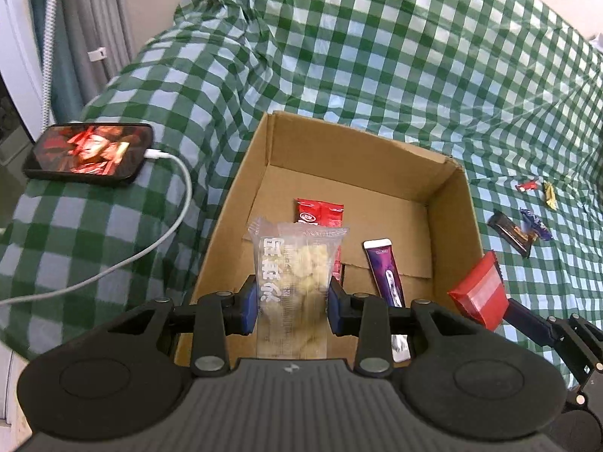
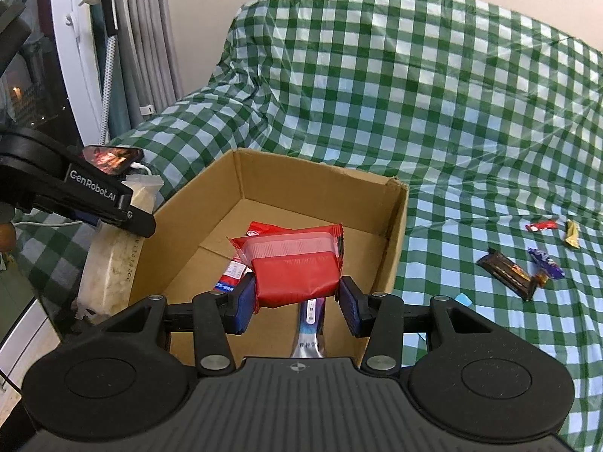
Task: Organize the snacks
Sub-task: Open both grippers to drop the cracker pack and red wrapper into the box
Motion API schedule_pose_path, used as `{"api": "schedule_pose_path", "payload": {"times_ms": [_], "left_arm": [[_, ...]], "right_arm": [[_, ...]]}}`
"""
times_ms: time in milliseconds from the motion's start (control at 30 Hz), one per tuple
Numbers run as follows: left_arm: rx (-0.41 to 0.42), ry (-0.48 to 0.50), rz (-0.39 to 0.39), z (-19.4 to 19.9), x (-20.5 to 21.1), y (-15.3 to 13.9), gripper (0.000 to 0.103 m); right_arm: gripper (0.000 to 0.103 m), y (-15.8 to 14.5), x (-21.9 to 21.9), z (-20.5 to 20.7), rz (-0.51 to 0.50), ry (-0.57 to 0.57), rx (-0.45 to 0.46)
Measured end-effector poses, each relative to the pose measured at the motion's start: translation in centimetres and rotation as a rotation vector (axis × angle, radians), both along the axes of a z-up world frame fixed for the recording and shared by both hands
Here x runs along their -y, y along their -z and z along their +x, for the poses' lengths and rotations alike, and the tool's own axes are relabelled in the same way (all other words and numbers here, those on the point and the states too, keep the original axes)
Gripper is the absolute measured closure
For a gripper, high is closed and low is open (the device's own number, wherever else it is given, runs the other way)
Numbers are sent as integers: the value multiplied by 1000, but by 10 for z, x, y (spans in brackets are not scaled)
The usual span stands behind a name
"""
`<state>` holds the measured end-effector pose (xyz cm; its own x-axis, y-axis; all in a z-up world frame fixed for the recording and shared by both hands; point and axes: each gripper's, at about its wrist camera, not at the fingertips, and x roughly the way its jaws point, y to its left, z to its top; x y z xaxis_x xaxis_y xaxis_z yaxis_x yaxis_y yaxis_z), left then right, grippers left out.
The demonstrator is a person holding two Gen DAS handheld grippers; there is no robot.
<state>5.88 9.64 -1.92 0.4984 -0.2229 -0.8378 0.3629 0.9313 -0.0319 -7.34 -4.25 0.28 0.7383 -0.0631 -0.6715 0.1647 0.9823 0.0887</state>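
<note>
Left gripper point(image 1: 292, 307): partly open, blue pads clamped on clear packet point(image 1: 292, 263) of pale yellow pieces, held upright over near edge of cardboard box point(image 1: 456, 203).
Right gripper point(image 2: 297, 303): partly open, closed on red packet point(image 2: 294, 267), above box's near side.
Box contents: red wrapper point(image 1: 318, 209) and purple bar point(image 1: 384, 275), flat on floor.
Cloth point(image 1: 414, 56): green check; four small sweets point(image 2: 520, 260) loose, right of box.
Phone point(image 1: 88, 154): left of box, screen lit, white cable point(image 1: 166, 233) plugged in.
</note>
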Motion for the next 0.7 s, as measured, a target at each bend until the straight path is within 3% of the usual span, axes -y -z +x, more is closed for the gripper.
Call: {"api": "schedule_pose_path", "payload": {"times_ms": [567,600,633,667,700], "left_arm": [[-42,6,98,53,31,60,61],[-19,-1,117,52,31,62,57],[14,0,141,51,33,62,34],[47,16,167,48,34,60,3],[90,48,203,42,35,56,1]], "right_arm": [[53,54,21,49,1,10,-77],[48,56,21,51,-2,7,-83],[44,58,21,53,-4,1,-94],[29,59,21,56,-7,-14,-113],[17,59,19,57,-20,-21,-121]]}}
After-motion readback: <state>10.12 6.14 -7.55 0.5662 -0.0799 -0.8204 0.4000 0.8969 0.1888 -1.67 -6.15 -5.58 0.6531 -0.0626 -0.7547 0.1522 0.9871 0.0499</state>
